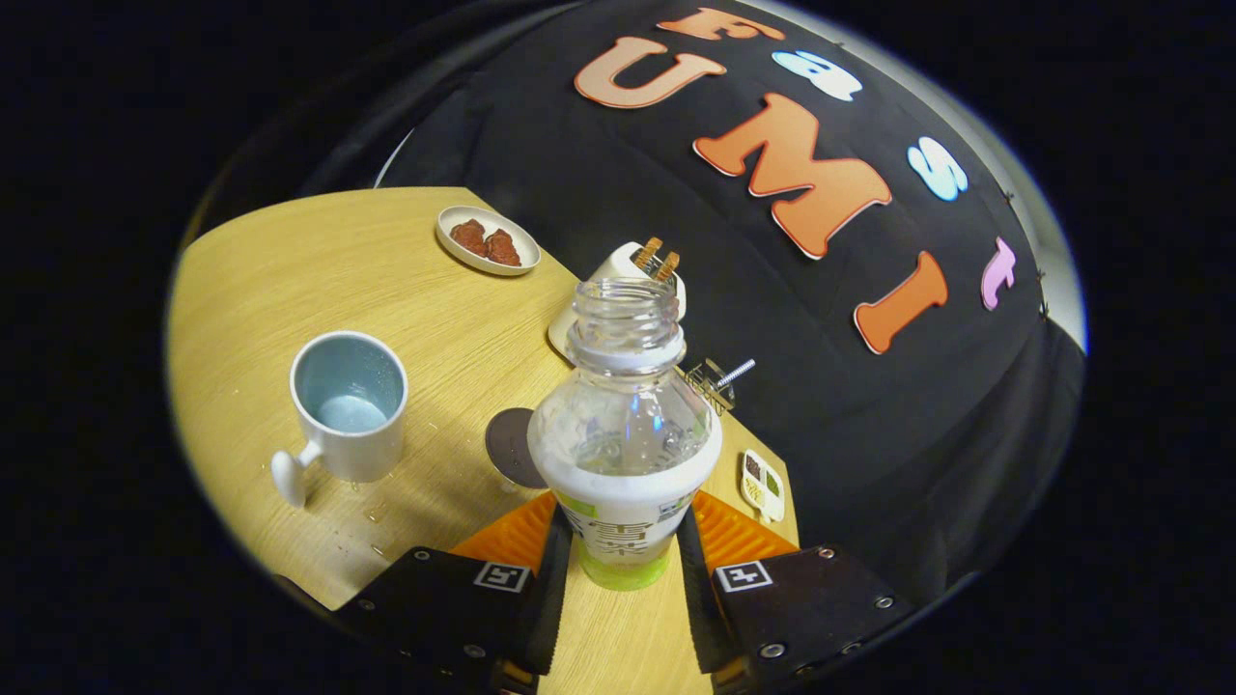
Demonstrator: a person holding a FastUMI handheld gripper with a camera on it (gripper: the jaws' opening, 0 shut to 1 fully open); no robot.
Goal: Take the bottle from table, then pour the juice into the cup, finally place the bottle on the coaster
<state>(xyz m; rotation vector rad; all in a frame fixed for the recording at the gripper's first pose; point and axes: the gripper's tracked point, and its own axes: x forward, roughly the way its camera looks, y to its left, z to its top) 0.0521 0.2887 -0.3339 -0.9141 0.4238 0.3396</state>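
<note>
My gripper [623, 555] is shut on a clear plastic bottle [626, 425], both fingers pressing its labelled lower body. The bottle stands nearly upright, its cap off and its mouth open, and the clear upper part looks almost empty. To the left of the fingers a white mug [348, 410] with a pale blue inside rests on the wooden table [290, 280], a little liquid at its bottom and its handle toward me. A dark round coaster [509, 446] lies just ahead of the left finger, partly hidden behind the bottle.
A small plate with brown snacks [488, 241] sits far back on the table. Behind the bottle is a white toaster [628, 265] with toast slices. A metal clip [716, 378] and a small white tray [762, 485] lie near the table's right edge. Small droplets dot the table near the mug.
</note>
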